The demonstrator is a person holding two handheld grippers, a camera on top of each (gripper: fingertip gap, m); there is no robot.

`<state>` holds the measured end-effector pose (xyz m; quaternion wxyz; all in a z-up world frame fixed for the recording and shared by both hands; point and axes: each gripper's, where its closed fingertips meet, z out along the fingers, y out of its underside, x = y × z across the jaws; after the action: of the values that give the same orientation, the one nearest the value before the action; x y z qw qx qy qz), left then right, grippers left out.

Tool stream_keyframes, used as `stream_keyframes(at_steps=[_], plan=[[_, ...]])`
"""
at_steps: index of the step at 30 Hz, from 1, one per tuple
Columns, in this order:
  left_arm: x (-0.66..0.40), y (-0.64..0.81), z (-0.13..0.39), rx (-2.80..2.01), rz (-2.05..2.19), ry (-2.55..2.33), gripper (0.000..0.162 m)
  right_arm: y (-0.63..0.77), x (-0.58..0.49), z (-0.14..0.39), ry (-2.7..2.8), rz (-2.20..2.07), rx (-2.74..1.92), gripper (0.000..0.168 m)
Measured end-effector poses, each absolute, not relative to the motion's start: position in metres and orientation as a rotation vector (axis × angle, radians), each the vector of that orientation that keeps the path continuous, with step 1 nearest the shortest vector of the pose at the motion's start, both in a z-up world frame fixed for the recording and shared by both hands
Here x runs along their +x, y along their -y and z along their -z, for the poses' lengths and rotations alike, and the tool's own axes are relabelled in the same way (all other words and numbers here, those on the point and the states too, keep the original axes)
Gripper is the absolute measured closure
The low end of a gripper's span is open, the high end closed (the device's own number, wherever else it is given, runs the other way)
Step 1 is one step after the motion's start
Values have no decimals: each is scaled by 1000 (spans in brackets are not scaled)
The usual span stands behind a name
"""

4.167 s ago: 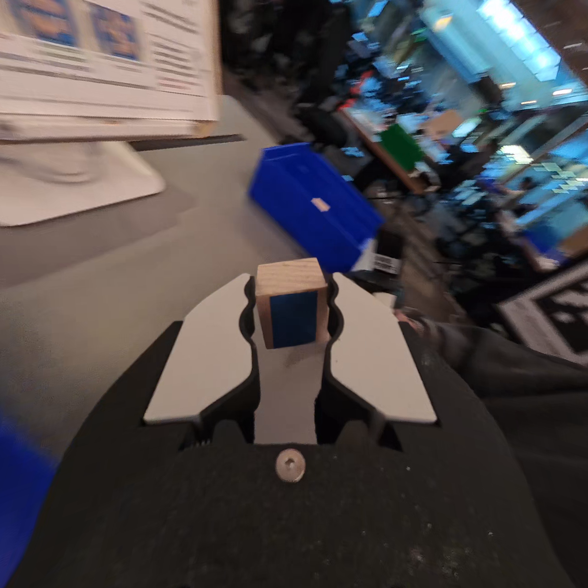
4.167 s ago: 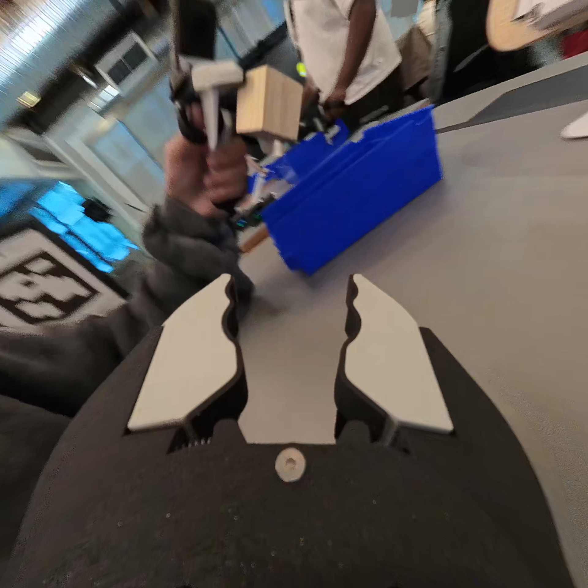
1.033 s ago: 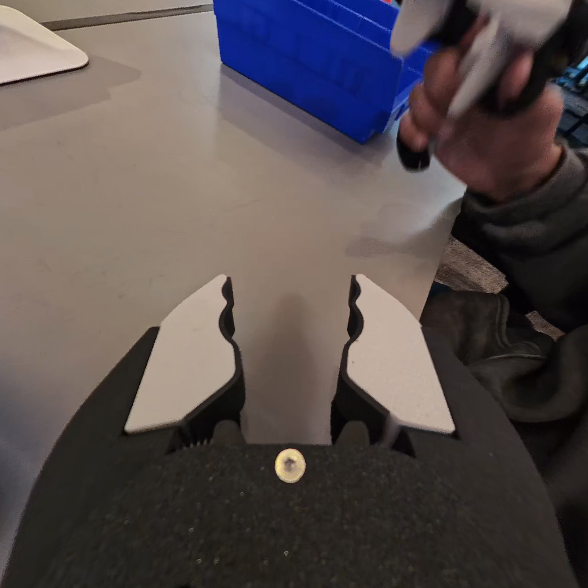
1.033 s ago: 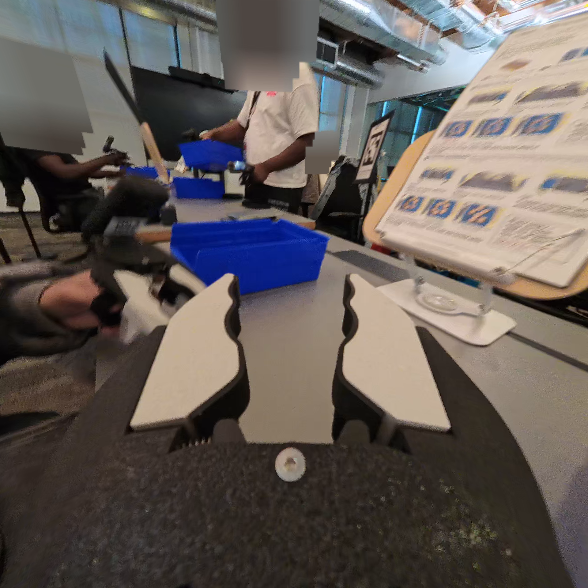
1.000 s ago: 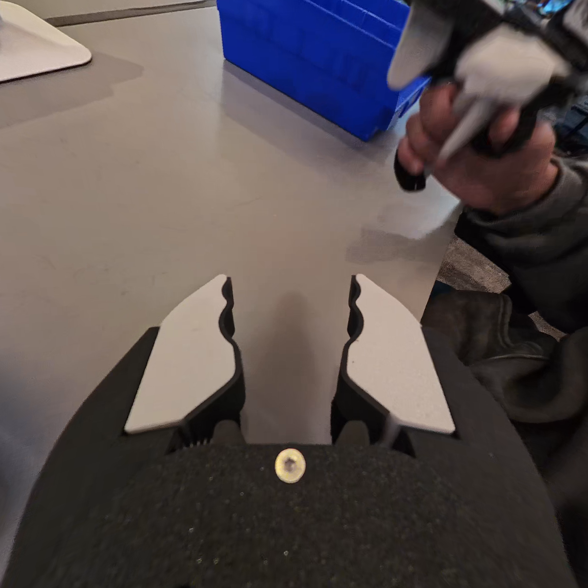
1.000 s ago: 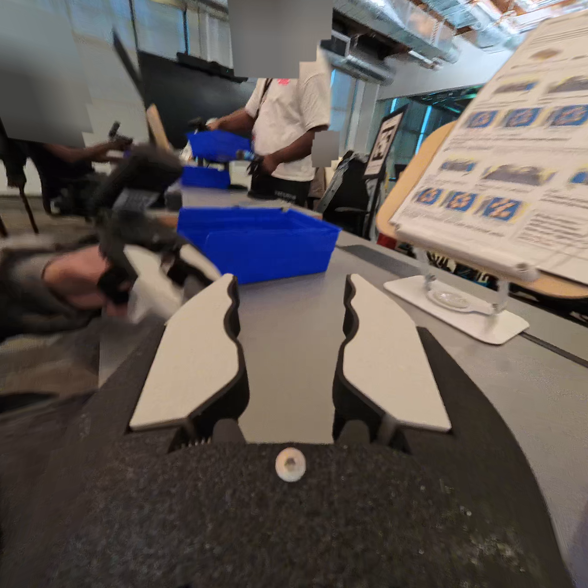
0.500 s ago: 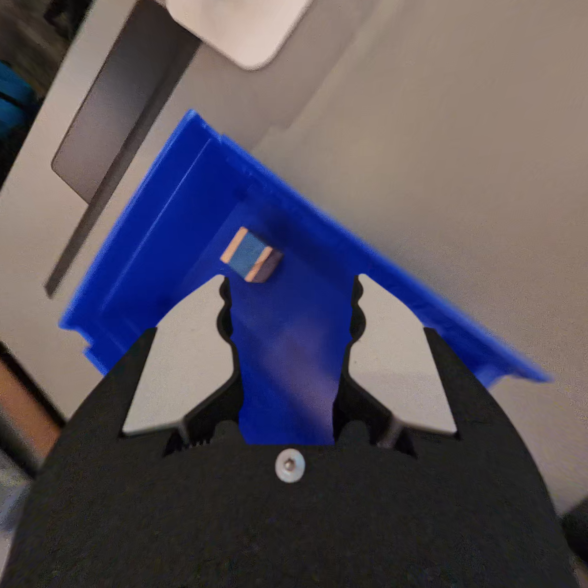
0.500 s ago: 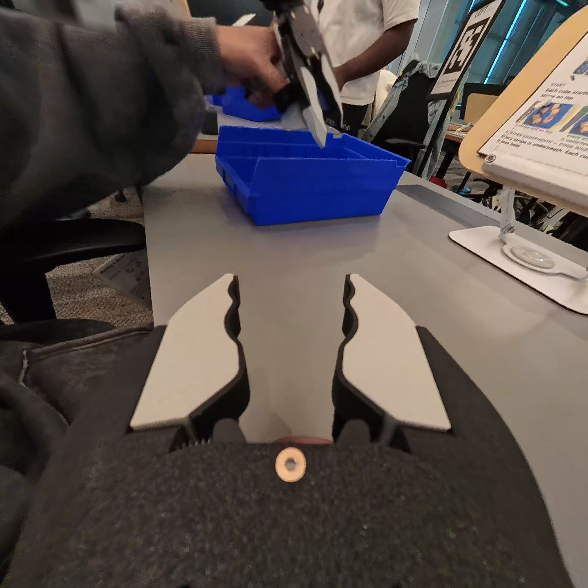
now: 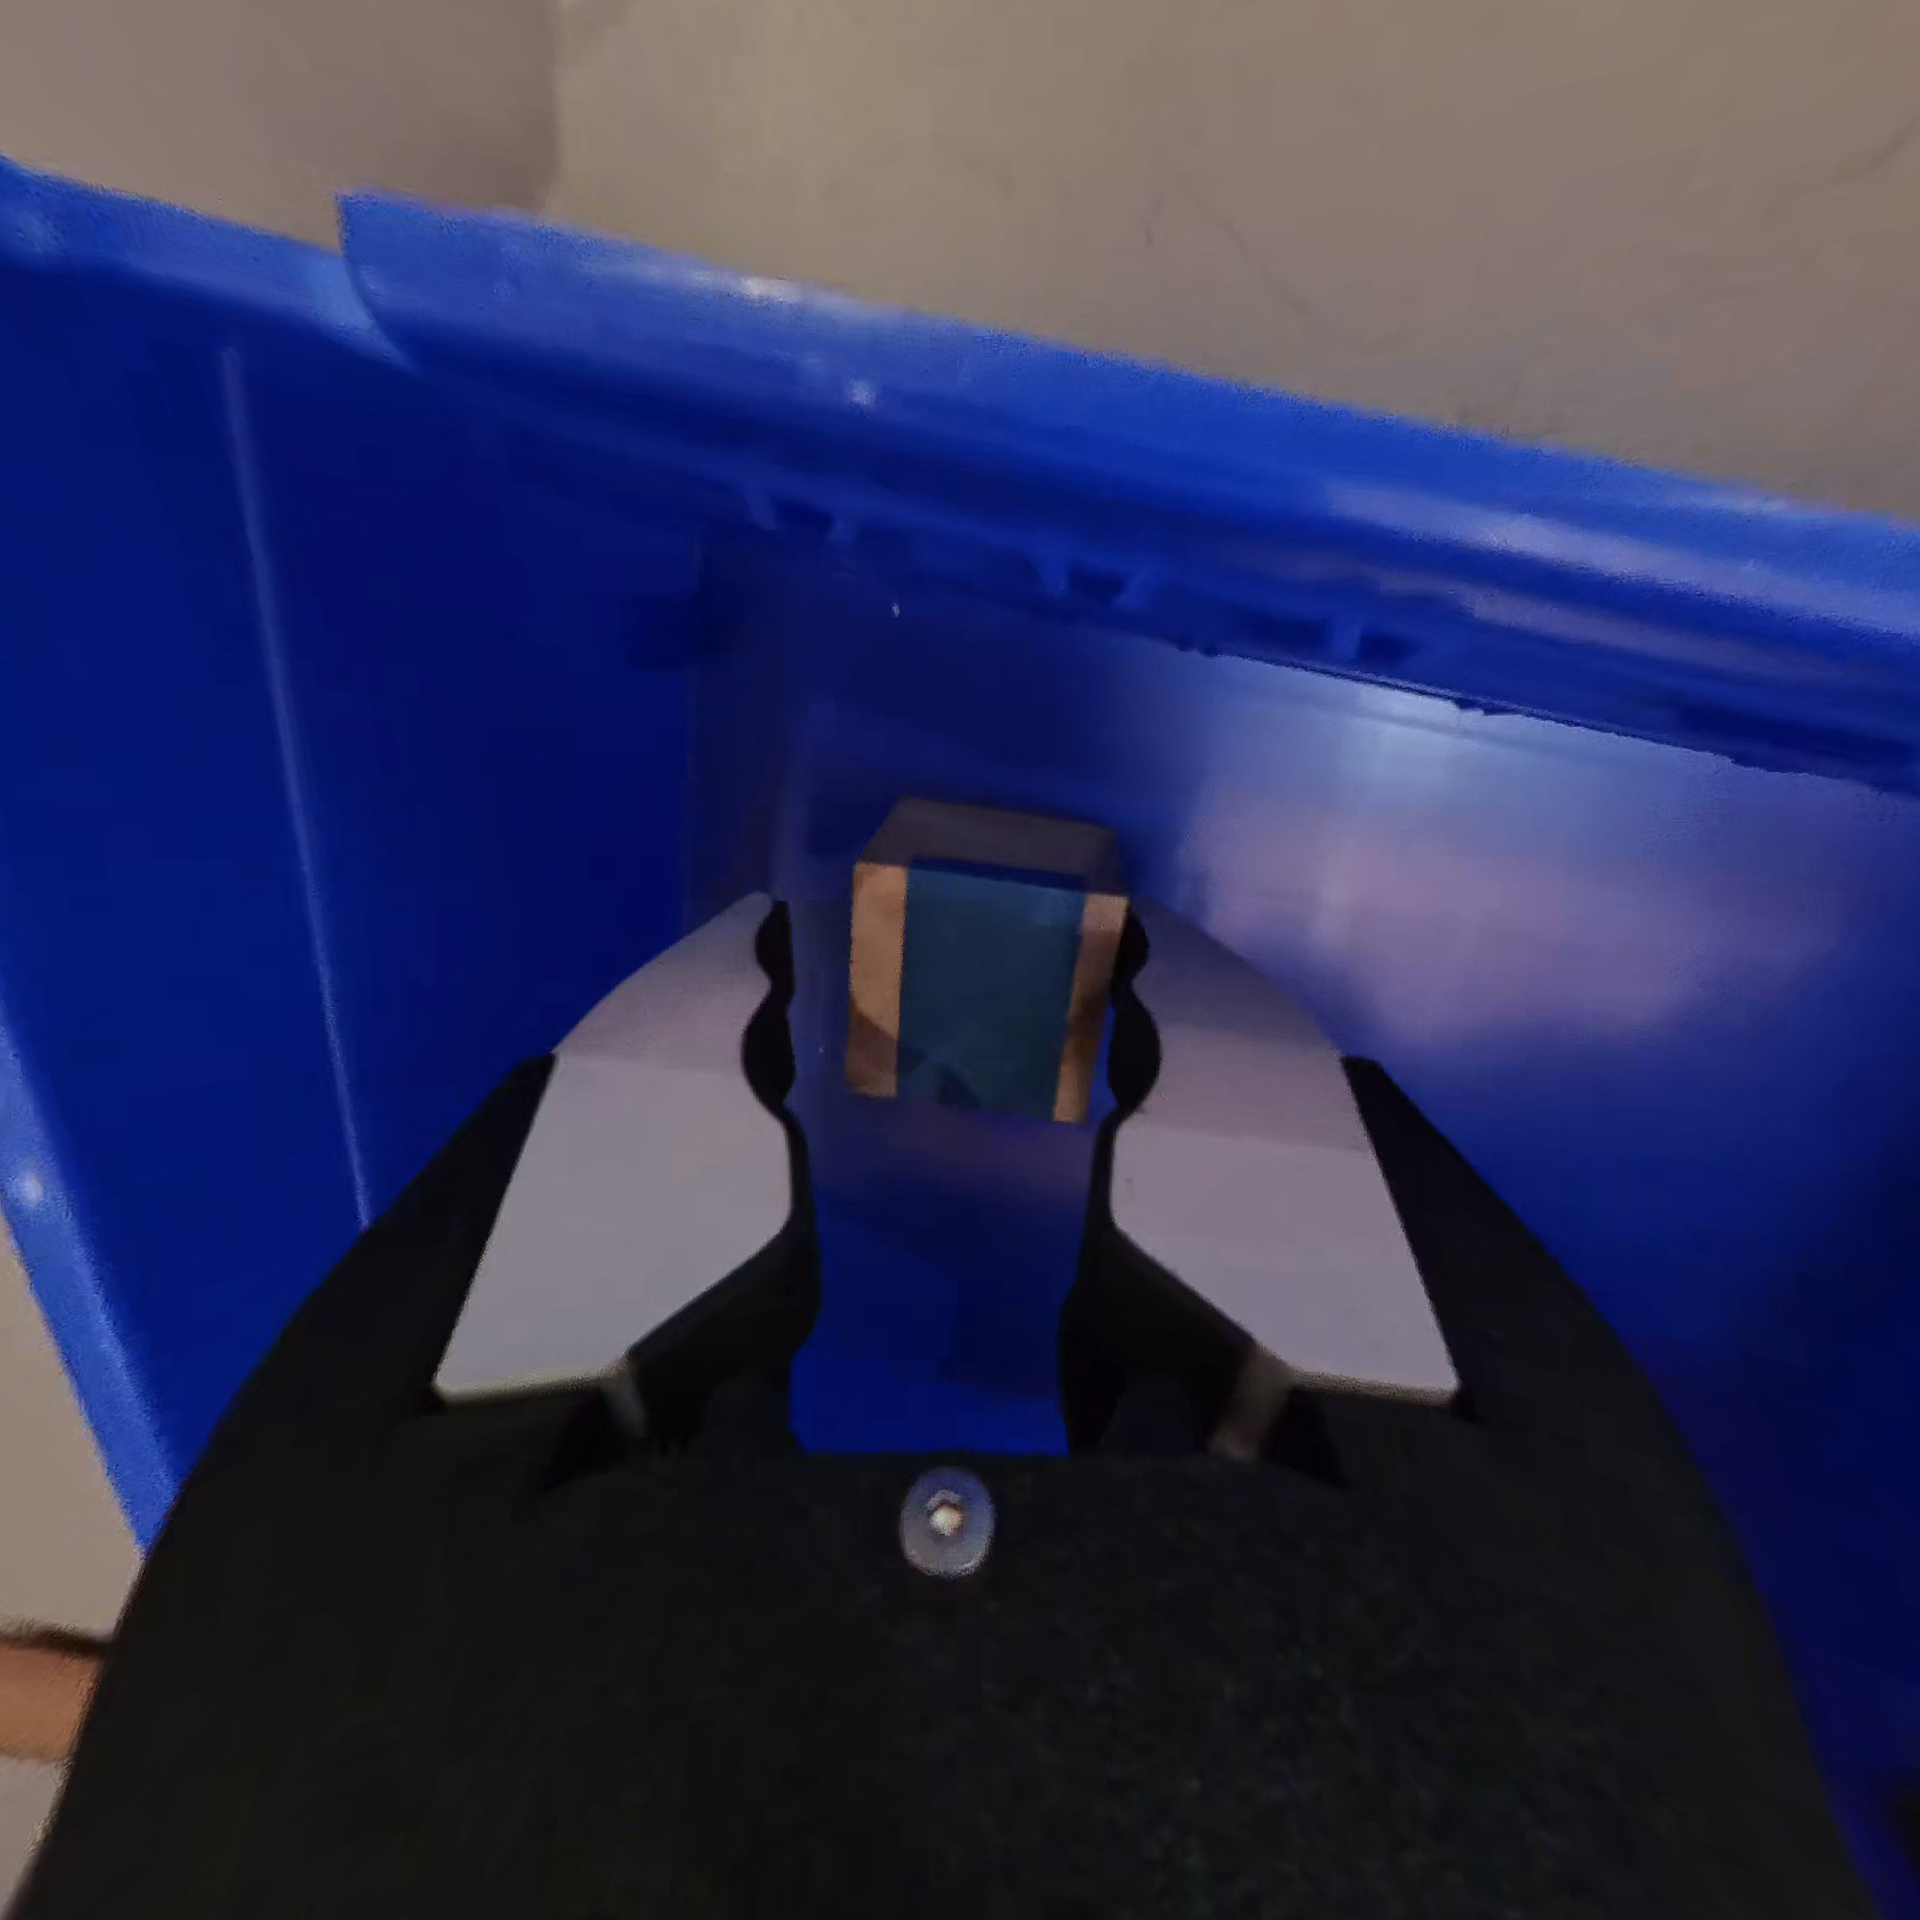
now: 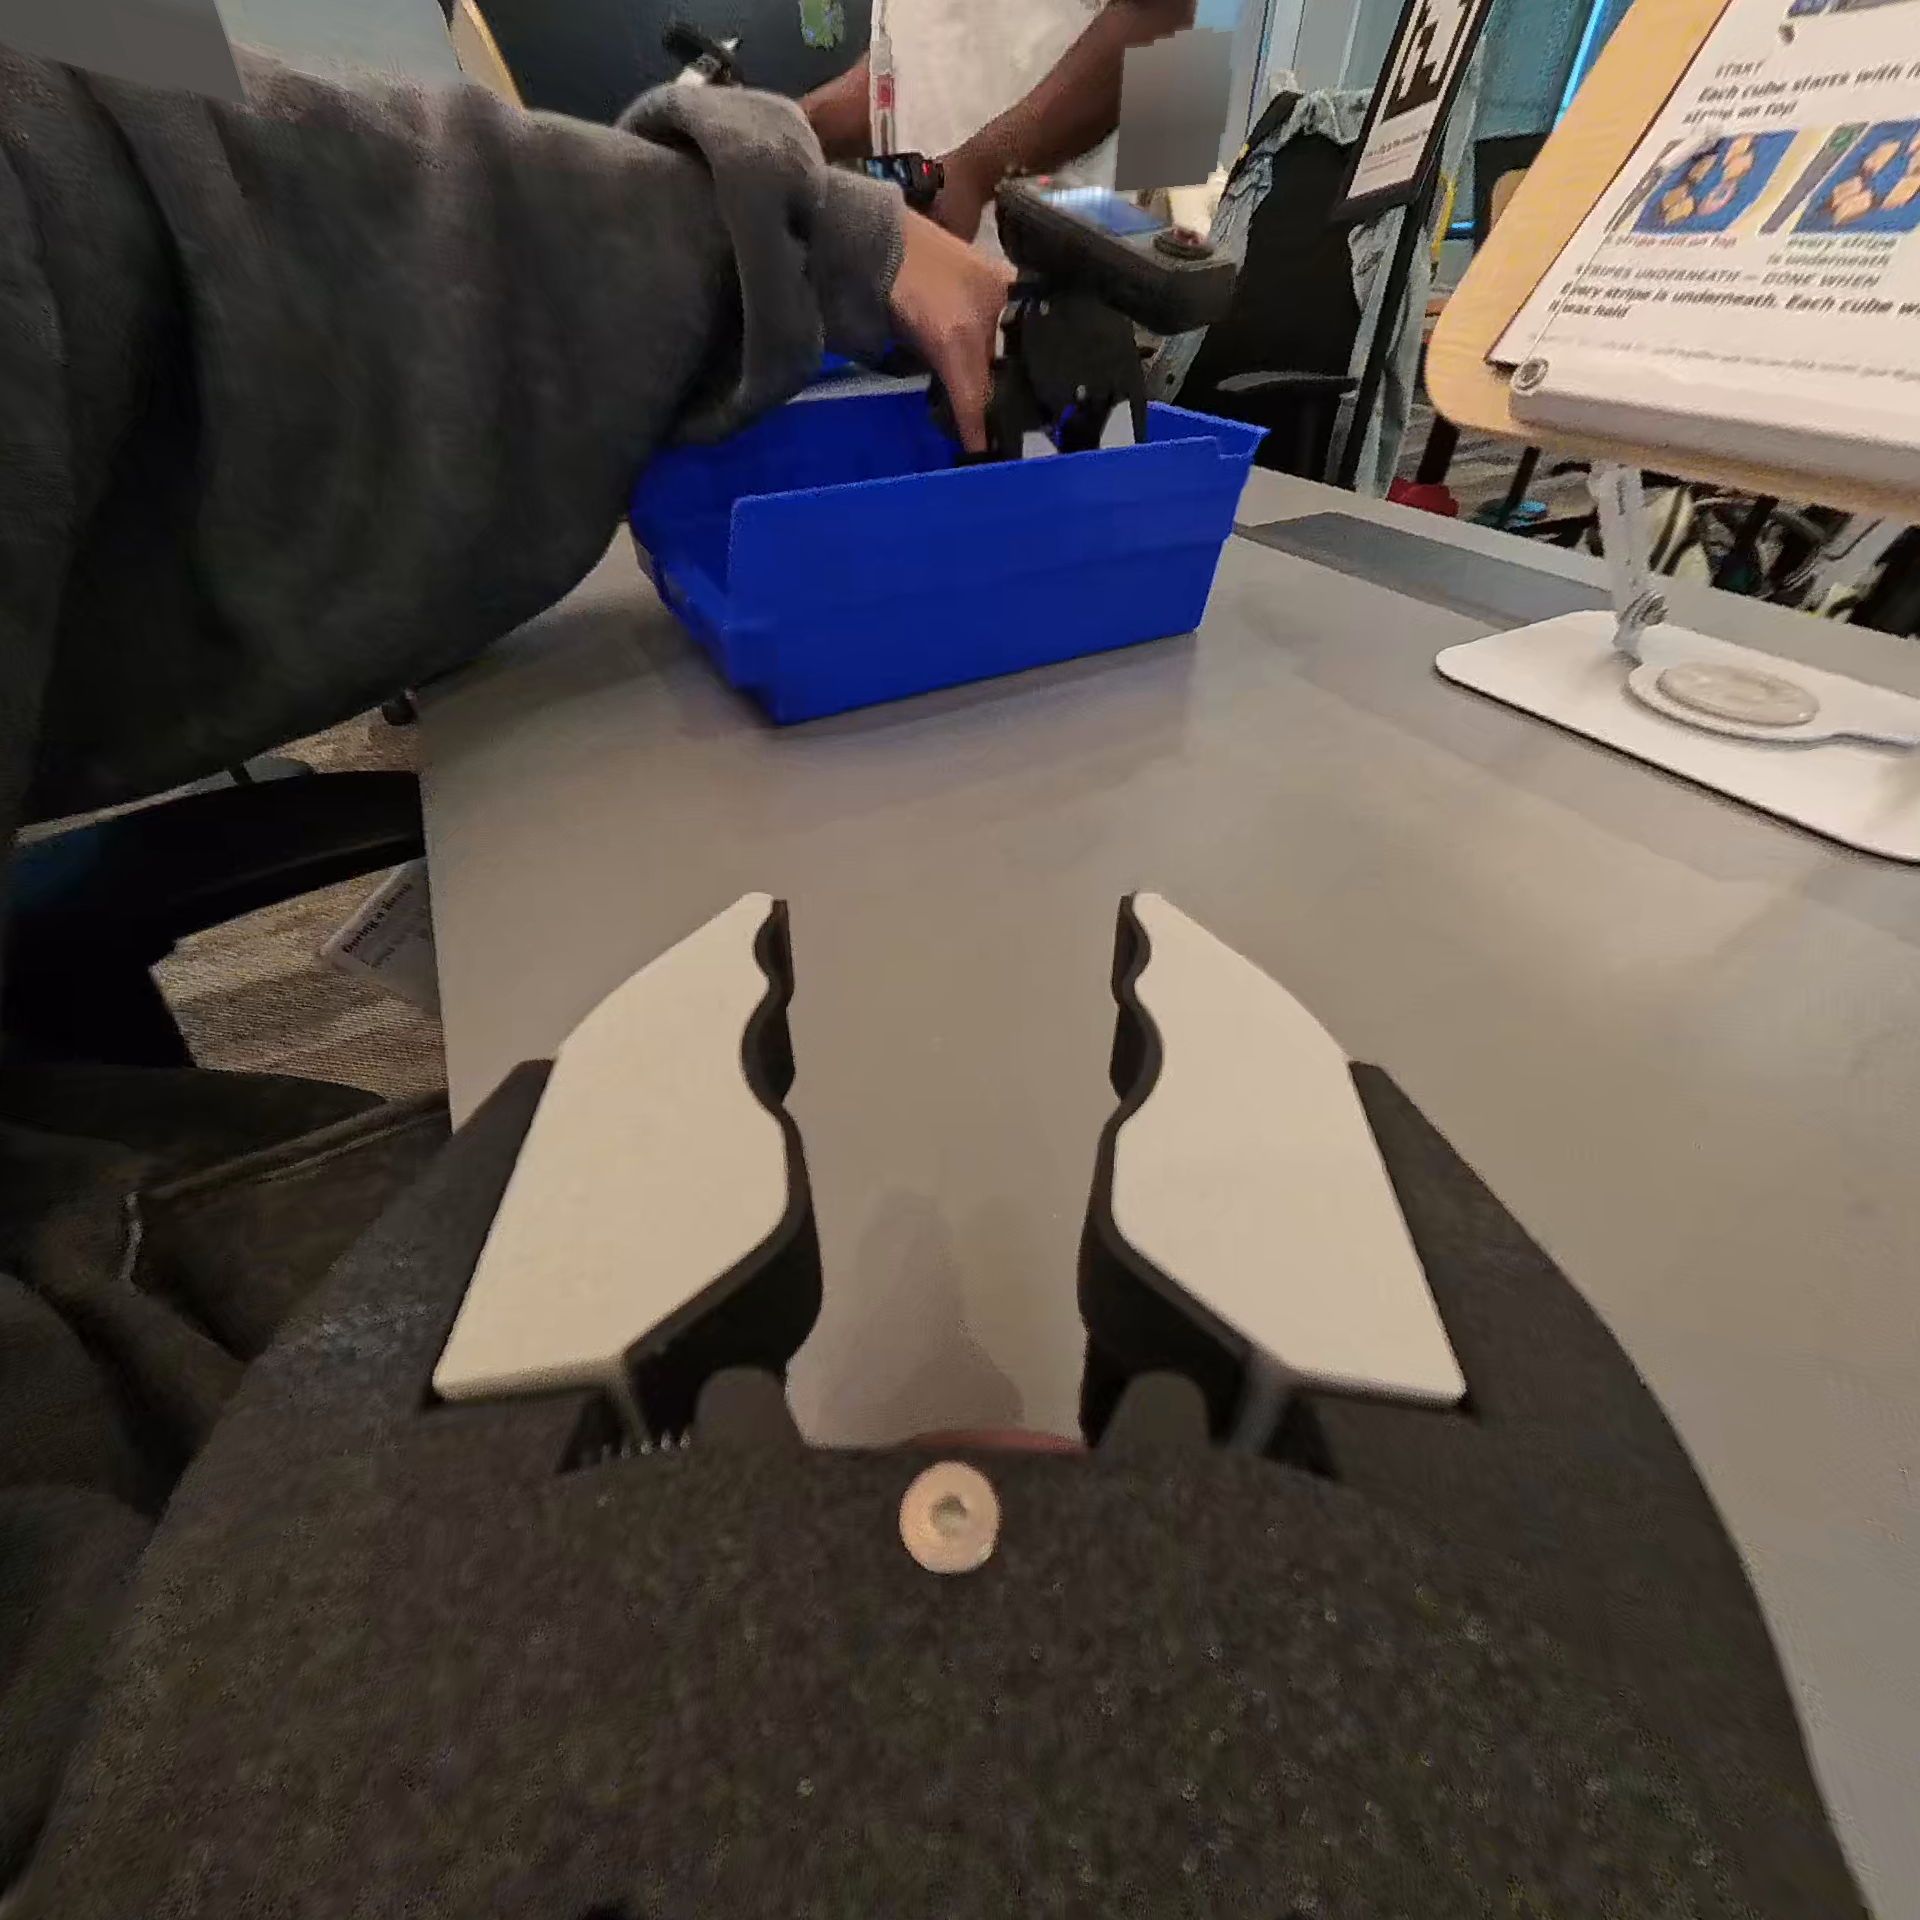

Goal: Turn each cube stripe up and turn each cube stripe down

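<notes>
The left wrist view was dim and soft with motion blur; a pale glare patch lay on the blue bin (image 9: 1455, 914) wall right of the left tongs (image 9: 951, 1013); the right wrist view was bright and sharper; the counter (image 10: 1351, 935) ahead of the right tongs (image 10: 951, 997) shone softly; edges bowed with wide-angle distortion.

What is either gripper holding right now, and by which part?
Nothing. The left gripper straddles the cube in the blue bin, unclamped; the right gripper is open over the table.
</notes>
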<state>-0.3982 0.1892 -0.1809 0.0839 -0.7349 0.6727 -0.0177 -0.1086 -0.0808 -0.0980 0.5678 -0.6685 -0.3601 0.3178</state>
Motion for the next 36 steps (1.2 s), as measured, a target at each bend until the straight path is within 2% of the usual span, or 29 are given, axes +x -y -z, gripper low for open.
stream_keyframes(at_steps=[1, 8, 15, 20, 23, 27, 32, 36], plan=[[-395, -188, 182, -2169, 92, -2022, 116, 80, -109, 98, 839, -765, -1579, 109], [-412, -178, 169, -2257, 90, -1984, 117, 75, -113, 100, 829, -819, -1611, 111], [-431, -154, 99, -2584, 18, -1354, 117, 74, -103, 101, 778, -805, -1682, 114], [-381, -115, 60, -2569, 68, -969, 117, 65, -97, 105, 802, -702, -1826, 113], [-316, -87, 50, -2526, 382, -814, 118, 54, -98, 93, 829, -681, -1896, 110], [-214, -58, 37, -2354, 1006, -693, 118, 35, -102, 63, 785, -806, -1871, 105], [-124, -25, -8, -1907, 1941, -485, 118, 30, -111, 44, 600, -1342, -1872, 100], [-98, -14, -11, -1748, 2196, -373, 118, 26, -103, 29, 395, -1676, -1786, 103]])
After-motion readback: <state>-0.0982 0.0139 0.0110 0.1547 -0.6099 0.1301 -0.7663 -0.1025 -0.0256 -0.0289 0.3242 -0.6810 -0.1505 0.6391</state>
